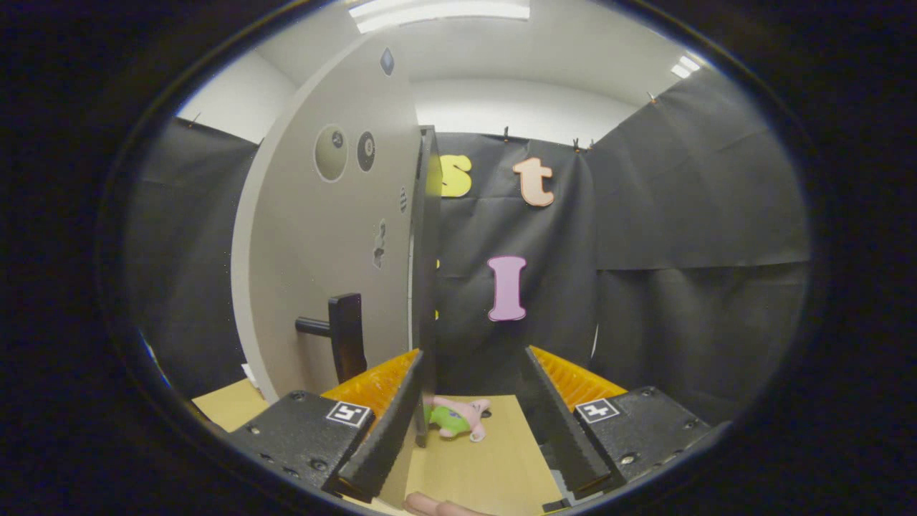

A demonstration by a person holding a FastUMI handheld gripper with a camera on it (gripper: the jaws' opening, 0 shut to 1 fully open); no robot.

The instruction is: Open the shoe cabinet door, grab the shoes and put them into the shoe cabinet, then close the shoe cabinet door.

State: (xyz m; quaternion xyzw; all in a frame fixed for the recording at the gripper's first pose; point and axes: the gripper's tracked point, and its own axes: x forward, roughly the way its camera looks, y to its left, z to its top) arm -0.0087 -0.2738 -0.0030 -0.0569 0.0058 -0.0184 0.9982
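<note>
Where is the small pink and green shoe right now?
In the gripper view, the pink and green shoe lies on the wooden surface just ahead of the open claw, beside the edge of the cabinet door.

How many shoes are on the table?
1 for sure: a small pink and green shoe lies on the wooden table, just ahead of the open jaws, beside the cabinet door's edge. That edge may hide another.

Textured gripper [474, 419] blocks (screwed down) bearing square markers.
</note>
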